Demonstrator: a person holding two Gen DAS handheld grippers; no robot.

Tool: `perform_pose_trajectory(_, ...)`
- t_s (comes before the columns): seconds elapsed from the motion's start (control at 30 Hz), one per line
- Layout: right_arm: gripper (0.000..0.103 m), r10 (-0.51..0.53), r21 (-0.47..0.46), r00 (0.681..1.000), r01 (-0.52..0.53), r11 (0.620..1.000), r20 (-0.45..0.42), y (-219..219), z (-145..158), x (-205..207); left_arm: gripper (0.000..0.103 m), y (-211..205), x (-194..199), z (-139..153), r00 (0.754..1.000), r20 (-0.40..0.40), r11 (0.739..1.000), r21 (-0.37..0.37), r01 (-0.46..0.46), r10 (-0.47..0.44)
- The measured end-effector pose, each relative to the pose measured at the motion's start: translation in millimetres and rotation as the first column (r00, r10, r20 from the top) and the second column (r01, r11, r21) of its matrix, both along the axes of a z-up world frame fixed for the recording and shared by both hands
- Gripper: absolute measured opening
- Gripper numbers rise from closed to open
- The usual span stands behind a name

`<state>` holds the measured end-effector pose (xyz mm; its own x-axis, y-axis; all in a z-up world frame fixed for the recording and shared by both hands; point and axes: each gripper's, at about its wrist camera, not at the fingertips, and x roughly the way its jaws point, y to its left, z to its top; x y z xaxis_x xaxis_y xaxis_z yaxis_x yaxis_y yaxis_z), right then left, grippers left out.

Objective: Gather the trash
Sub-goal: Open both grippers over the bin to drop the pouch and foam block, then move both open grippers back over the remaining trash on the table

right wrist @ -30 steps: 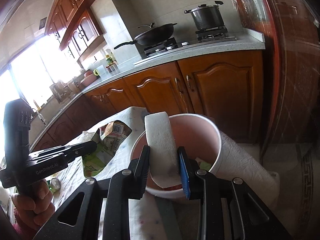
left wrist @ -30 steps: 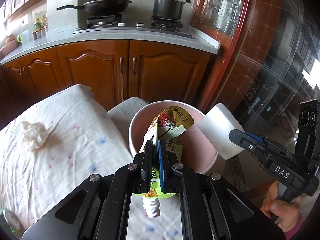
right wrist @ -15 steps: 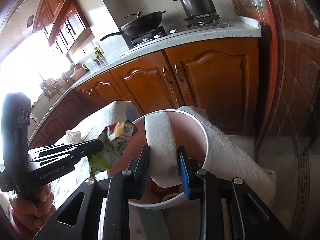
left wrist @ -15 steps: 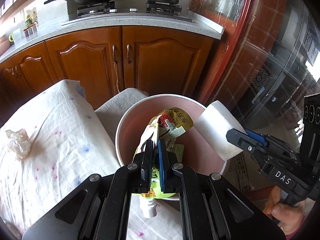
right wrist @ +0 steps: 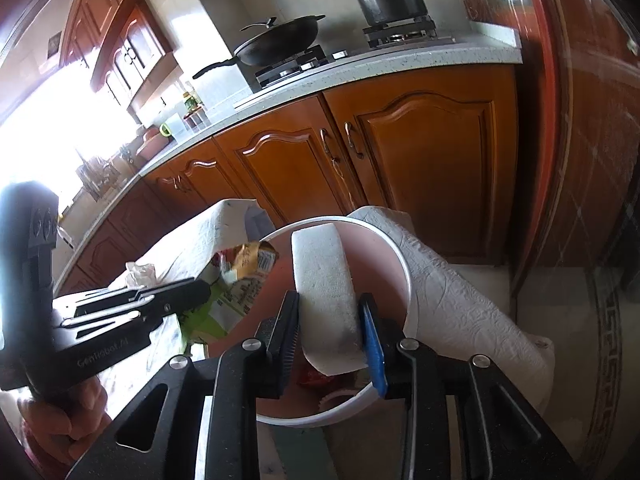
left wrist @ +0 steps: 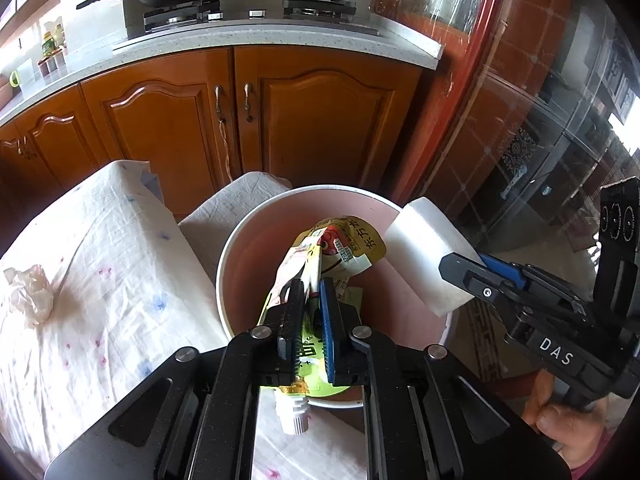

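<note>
My left gripper (left wrist: 310, 292) sits over the pink bin (left wrist: 240, 248). Its jaws have just been opening and now stand slightly parted, with the spouted drink pouch (left wrist: 344, 240) between them; I cannot tell whether the pads press on it. My right gripper (right wrist: 328, 312) has the white foam block (right wrist: 324, 292) between its jaws above the bin's rim; these jaws have just been opening too, and the left pad stands just off the block. A crumpled tissue (left wrist: 30, 292) lies on the cloth-covered table (left wrist: 112, 272), well apart from the bin.
</note>
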<state>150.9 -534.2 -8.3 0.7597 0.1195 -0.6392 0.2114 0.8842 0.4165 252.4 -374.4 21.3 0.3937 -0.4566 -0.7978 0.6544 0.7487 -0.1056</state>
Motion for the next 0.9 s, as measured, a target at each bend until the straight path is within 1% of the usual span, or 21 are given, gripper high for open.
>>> perform_pose_trajectory(0.03,0.034,-0.004,0.004,1.0,0.004,1.0,0.0,-1.0,-0.4,-0.4,0.015,1.1,0.1,0.1,1.0,-0.005,1.0,-0.004,0.002,-0.002)
perform_pose_trajectory(0.07,0.034,-0.005,0.009,1.0,0.005,1.0,0.002,-1.7,-1.1,-0.7,0.021,1.1,0.4,0.3,1.0,-0.007,1.0,-0.005,0.001,-0.001)
perform_pose_trajectory(0.1,0.037,-0.005,0.017,1.0,0.005,1.0,0.003,-2.5,-1.5,-1.1,0.031,2.2,0.8,0.3,1.0,-0.008,1.0,-0.004,-0.008,0.008)
perform_pose_trajectory(0.13,0.04,-0.005,0.022,1.0,0.005,1.0,0.003,-3.0,-1.8,-1.7,0.035,3.7,1.0,0.6,1.0,-0.006,1.0,-0.008,-0.012,0.012)
perform_pose_trajectory(0.2,0.047,-0.003,0.029,1.0,0.002,1.0,0.007,-3.2,-2.2,-1.4,0.036,5.0,0.5,1.2,1.0,-0.004,1.0,-0.012,-0.017,0.017)
perform_pose_trajectory(0.37,0.047,-0.014,0.031,1.0,0.013,0.999,0.011,-3.5,-0.8,-2.2,0.036,13.3,-0.2,2.3,0.999,-0.004,0.999,-0.022,-0.035,0.035)
perform_pose_trajectory(0.57,0.048,-0.008,0.038,1.0,0.007,0.999,0.015,0.6,0.3,-4.3,0.036,25.4,-0.8,-0.5,0.998,-0.024,0.998,-0.031,-0.061,0.06)
perform_pose_trajectory(0.63,0.052,-0.001,0.036,1.0,0.0,0.999,0.019,4.2,1.3,-5.4,0.038,32.3,-1.6,-0.6,0.997,-0.028,0.997,-0.037,-0.075,0.074)
perform_pose_trajectory(0.67,0.055,0.001,0.035,1.0,-0.001,0.999,0.021,5.9,2.0,-5.7,0.042,36.6,-1.8,-0.3,0.996,-0.031,0.996,-0.043,-0.082,0.08)
perform_pose_trajectory(0.73,0.058,0.003,0.036,1.0,-0.004,0.999,0.026,9.2,3.0,-8.0,0.046,45.4,-3.2,0.0,0.995,-0.035,0.994,-0.055,-0.095,0.093)
perform_pose_trajectory(0.8,0.067,0.005,0.038,0.999,-0.006,0.999,0.035,13.1,4.4,-10.4,0.048,57.4,-6.6,0.7,0.993,-0.039,0.991,-0.072,-0.116,0.114)
perform_pose_trajectory(0.83,0.07,0.006,0.039,0.999,-0.008,0.999,0.04,15.4,5.0,-11.8,0.049,62.4,-8.3,1.0,0.992,-0.041,0.989,-0.081,-0.123,0.12)
perform_pose_trajectory(0.9,0.078,0.009,0.04,0.998,-0.011,0.999,0.057,21.9,7.0,-16.1,0.057,76.6,-12.3,1.0,0.988,-0.046,0.984,-0.095,-0.15,0.146)
